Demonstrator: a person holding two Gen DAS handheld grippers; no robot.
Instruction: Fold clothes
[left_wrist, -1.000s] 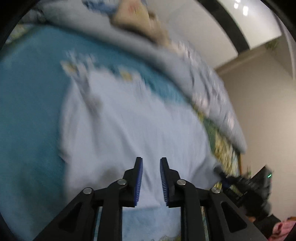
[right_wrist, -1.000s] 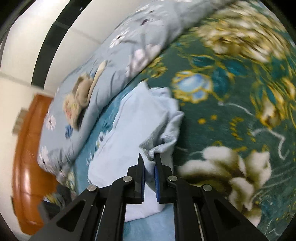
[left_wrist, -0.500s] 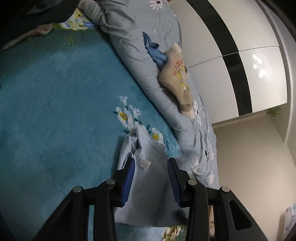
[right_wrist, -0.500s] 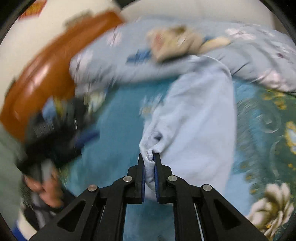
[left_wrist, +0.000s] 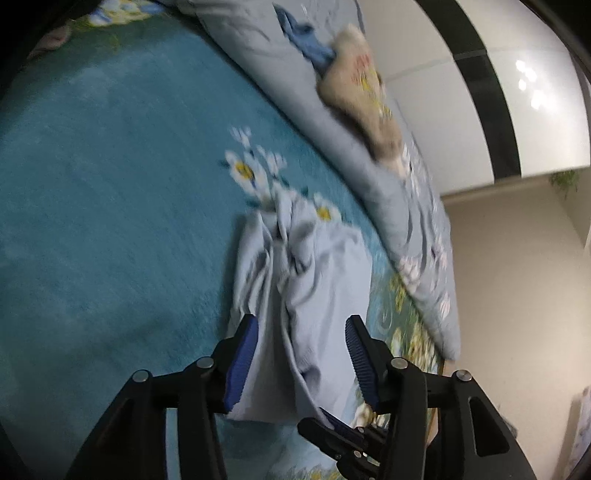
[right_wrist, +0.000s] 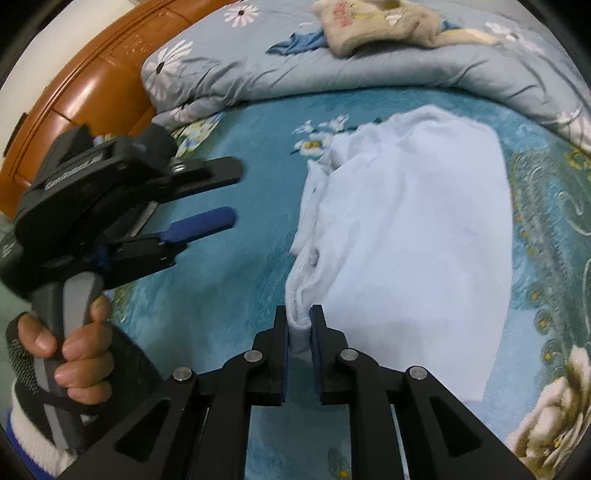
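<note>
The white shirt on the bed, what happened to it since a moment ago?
The right gripper carried one edge of the white shirt across, so it now lies folded over on the blue blanket. That gripper still pinches the edge, though its jaws have just eased open slightly. The left gripper has been opening and holds nothing. The grey quilt stayed put.

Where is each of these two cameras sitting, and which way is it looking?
Left wrist view: sits on the left gripper, looking down along its open fingers at the pale blue garment on the teal bedspread; its jaws have just been opening.
Right wrist view: sits on the right gripper, shut on the garment's edge, facing the wooden headboard; the person's left hand shows.
Both share the garment, the grey quilt and the beige plush cloth.
</note>
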